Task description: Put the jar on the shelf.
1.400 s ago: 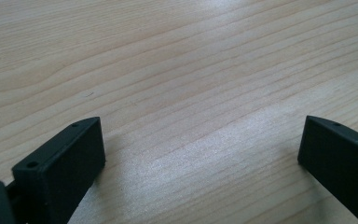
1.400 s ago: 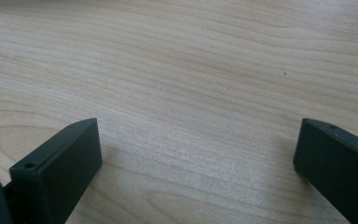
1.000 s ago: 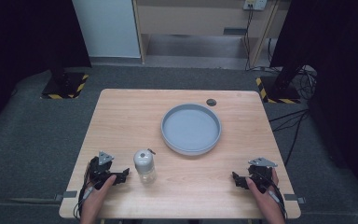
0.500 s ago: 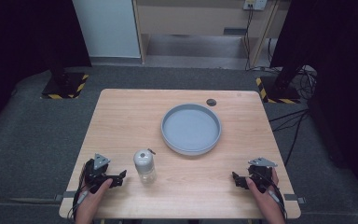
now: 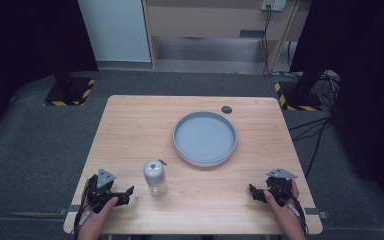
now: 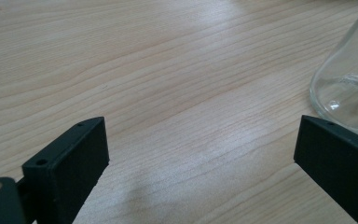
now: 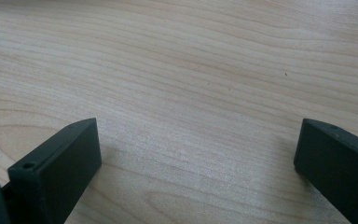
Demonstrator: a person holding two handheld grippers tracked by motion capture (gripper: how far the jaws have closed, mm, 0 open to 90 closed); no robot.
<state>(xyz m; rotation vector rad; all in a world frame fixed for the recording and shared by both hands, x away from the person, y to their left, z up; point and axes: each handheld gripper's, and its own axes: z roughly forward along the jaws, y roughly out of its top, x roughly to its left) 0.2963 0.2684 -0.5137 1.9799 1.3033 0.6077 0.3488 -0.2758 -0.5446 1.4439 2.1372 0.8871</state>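
Since the earlier frames, the left hand-held gripper (image 5: 122, 193) has drawn slightly back toward the near edge of the bench (image 5: 130, 130); its jaws gape wide, just left of the upright clear glass jar (image 5: 155, 177). Wide too, the right hand-held gripper (image 5: 255, 192) rests near-right. Nothing is grasped yet; the grey round tray (image 5: 180, 145) beyond holds nothing.

Left gripper (image 5: 125, 192) held low at the near left of the high view, jaws spread wide apart with nothing between them, pointing right, the left hand (image 5: 96, 220) wrapped around its rear. Right gripper (image 5: 252, 191) held low at the near right, jaws likewise wide apart and bare, pointing left, gripped by the right hand (image 5: 286, 209). Both forearms entering from the bottom edge, well apart.
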